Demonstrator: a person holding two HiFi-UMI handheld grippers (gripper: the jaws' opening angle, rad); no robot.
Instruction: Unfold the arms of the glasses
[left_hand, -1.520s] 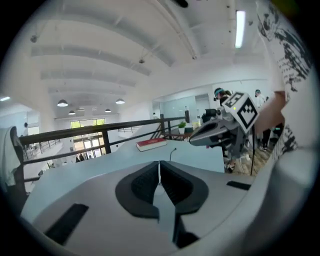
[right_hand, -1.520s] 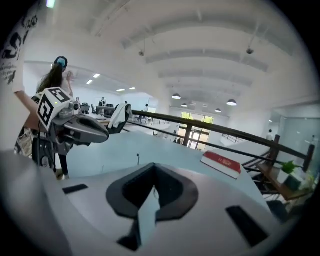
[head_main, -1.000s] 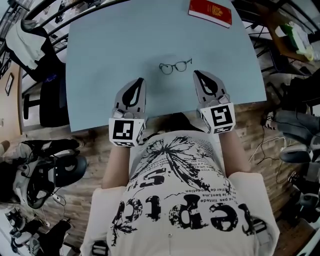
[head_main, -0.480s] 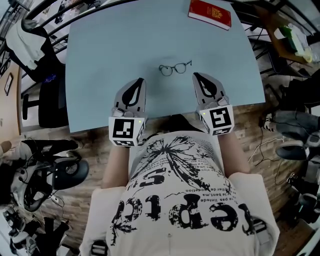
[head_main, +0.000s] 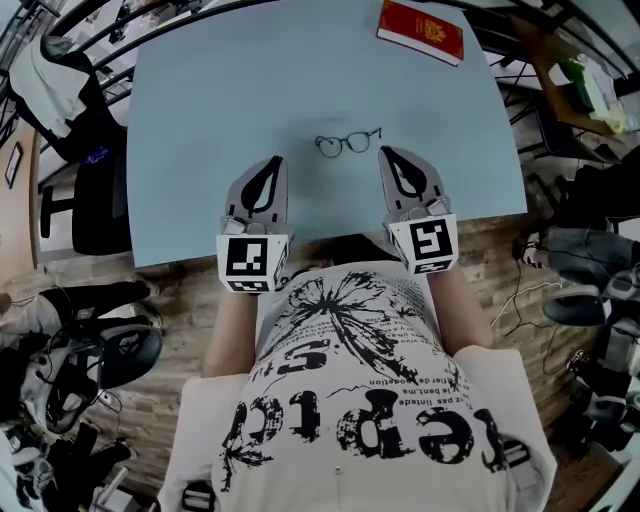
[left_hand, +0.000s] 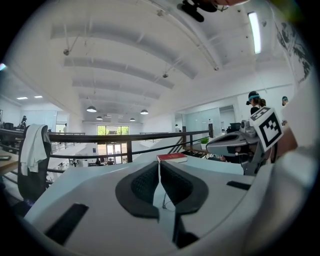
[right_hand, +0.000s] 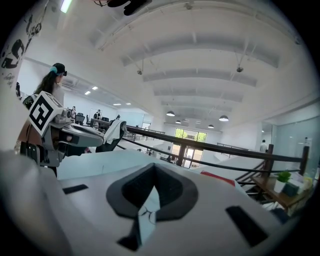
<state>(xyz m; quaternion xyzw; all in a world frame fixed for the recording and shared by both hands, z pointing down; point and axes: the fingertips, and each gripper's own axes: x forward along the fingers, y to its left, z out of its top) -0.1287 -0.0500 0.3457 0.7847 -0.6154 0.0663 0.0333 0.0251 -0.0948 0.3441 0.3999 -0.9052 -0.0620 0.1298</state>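
Observation:
Thin dark-rimmed glasses with round lenses lie on the pale blue table, a short way in from its near edge. My left gripper rests low over the near edge, to the left of the glasses and a little nearer me, jaws shut and empty. My right gripper sits close to the right of the glasses, also shut and empty, not touching them. In the right gripper view the glasses show through the slit below the shut gripper. The left gripper shows only a sliver of the glasses' frame.
A red book lies at the table's far right edge. A dark chair stands left of the table, with cables and gear on the floor on both sides. A railing runs beyond the table.
Nothing has visibly changed, apart from a small shift of the head view. Both grippers stay shut beside the glasses.

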